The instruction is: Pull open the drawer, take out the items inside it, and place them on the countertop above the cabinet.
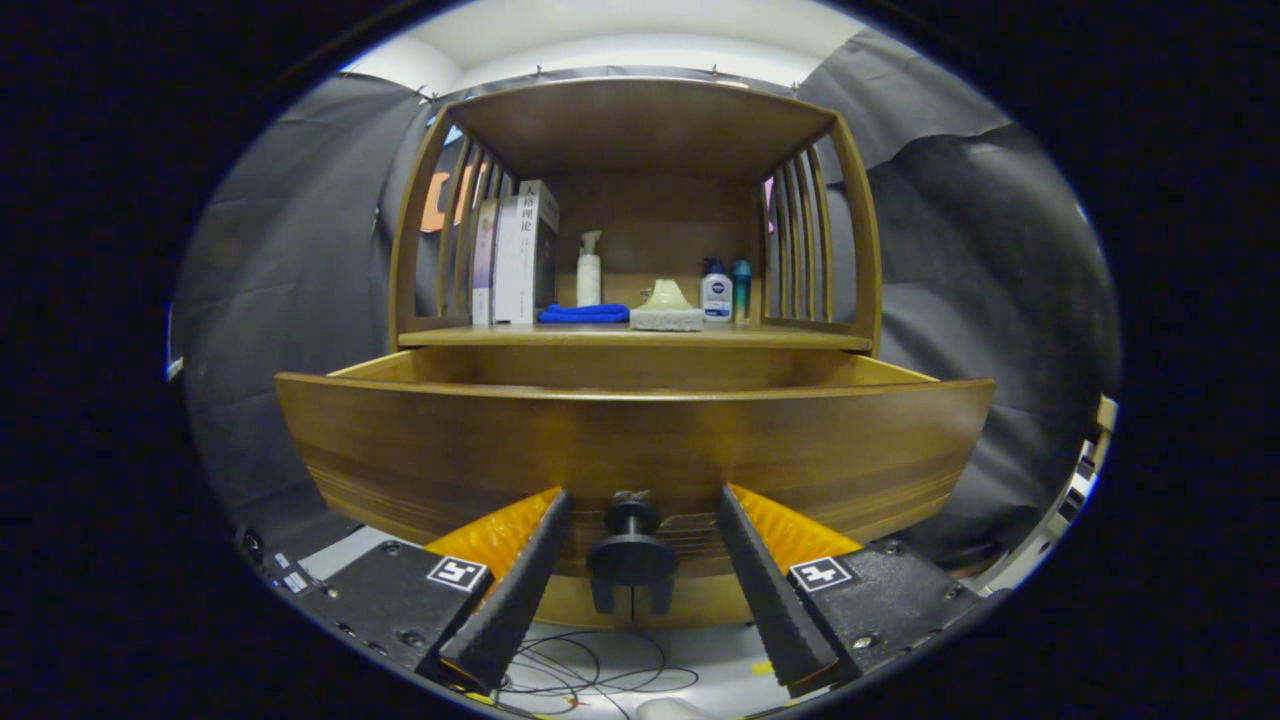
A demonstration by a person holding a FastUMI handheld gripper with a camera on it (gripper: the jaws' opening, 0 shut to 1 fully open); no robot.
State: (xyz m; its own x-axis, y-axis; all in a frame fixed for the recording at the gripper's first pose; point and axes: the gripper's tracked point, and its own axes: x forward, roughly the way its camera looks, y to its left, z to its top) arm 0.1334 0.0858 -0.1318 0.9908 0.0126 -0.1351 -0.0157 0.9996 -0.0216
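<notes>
The wooden drawer [630,440] stands pulled out from the cabinet, its curved front facing me. Its dark round knob [632,545] sits between my two fingers, which stand apart on either side without touching it. My gripper [640,500] is open. The drawer's inside is hidden behind its front panel. Above the drawer lies the countertop [800,340], carrying a folded blue cloth [584,313], a white pump bottle [589,268], a pale green object on a sponge-like block [667,305], a small white-and-blue bottle [716,292] and a teal bottle [741,288].
Upright books [520,255] stand at the countertop's left end. Slatted side rails [800,245] and a top shelf [640,120] enclose the counter space. Black cables [590,670] lie on the pale floor below the fingers. Black cloth walls surround the cabinet.
</notes>
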